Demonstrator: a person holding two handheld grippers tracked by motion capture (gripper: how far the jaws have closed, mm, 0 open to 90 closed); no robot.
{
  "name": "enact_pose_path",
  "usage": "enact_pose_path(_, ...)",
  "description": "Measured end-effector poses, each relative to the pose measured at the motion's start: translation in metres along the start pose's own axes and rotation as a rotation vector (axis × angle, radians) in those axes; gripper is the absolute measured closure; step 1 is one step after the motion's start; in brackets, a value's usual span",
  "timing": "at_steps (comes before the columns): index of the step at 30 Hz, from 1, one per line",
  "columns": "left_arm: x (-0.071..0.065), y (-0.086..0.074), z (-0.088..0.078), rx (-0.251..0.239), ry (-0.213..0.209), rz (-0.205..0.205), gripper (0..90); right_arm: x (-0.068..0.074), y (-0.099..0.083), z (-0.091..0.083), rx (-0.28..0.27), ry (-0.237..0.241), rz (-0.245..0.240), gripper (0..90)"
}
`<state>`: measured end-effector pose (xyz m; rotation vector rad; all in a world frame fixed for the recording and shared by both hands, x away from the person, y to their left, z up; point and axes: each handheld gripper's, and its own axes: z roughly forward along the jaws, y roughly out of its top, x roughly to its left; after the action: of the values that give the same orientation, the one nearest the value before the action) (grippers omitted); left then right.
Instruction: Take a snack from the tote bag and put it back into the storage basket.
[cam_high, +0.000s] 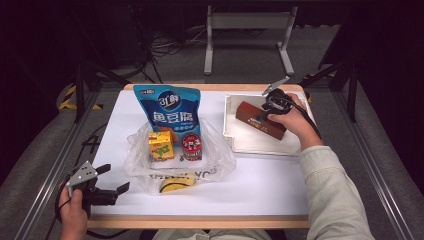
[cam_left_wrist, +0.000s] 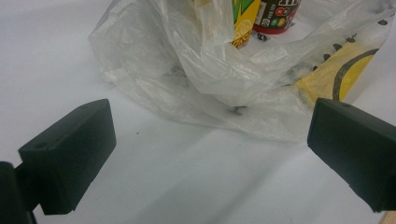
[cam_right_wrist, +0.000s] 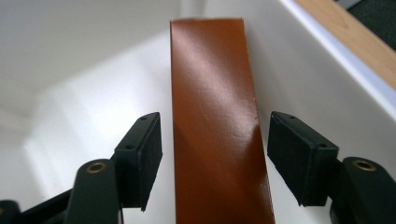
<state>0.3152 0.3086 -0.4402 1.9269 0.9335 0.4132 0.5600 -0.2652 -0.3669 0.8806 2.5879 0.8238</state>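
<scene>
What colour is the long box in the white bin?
Reddish brown box, glossy; clearest in the right gripper view.

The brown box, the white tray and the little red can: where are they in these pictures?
brown box (cam_right_wrist: 215, 121): right gripper view, on its glossy top face between the jaws.
white tray (cam_high: 250, 145): high view, on its bare floor near the front wall.
red can (cam_high: 191, 146): high view, on its printed side.

Bare table (cam_high: 260, 185) lies open along the near edge, while the plastic bag (cam_high: 210, 160) with its snacks blocks the middle and the white tray's (cam_high: 229, 120) walls hem the brown box (cam_high: 260, 120).
</scene>
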Motion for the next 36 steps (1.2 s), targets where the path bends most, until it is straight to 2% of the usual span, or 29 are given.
enact_pose_path(5,0.000,0.001,0.002,-0.005,-0.004,-0.001,1.7,0.003,-0.003,-0.013,-0.046,-0.004,0.005,43.9)
enact_pose_path(8,0.000,0.003,0.003,-0.009,-0.007,0.008,1.7,0.007,-0.005,-0.024,-0.074,-0.007,0.002,54.1)
enact_pose_path(13,0.000,0.005,0.005,-0.012,-0.012,0.013,1.7,0.015,-0.010,-0.038,-0.125,0.021,0.005,68.5)
enact_pose_path(14,0.000,0.005,0.006,-0.014,-0.013,0.017,1.7,0.015,-0.010,-0.038,-0.125,0.021,0.005,68.5)
enact_pose_path(17,0.000,0.007,0.007,-0.016,-0.016,0.024,1.7,0.019,-0.012,-0.043,-0.146,0.030,0.019,76.1)
enact_pose_path(21,0.000,0.007,0.007,-0.020,-0.017,0.025,1.7,0.027,-0.015,-0.046,-0.147,0.028,0.038,83.9)
enact_pose_path(26,-0.001,0.007,0.007,-0.018,-0.024,0.035,1.7,0.035,-0.017,-0.045,-0.131,0.039,0.045,90.0)
enact_pose_path(29,-0.001,0.007,0.007,-0.019,-0.023,0.031,1.7,0.037,-0.020,-0.045,-0.131,0.053,0.061,90.0)
enact_pose_path(36,-0.001,0.007,0.007,-0.019,-0.024,0.037,1.7,0.041,-0.028,-0.041,-0.127,0.035,0.078,90.0)
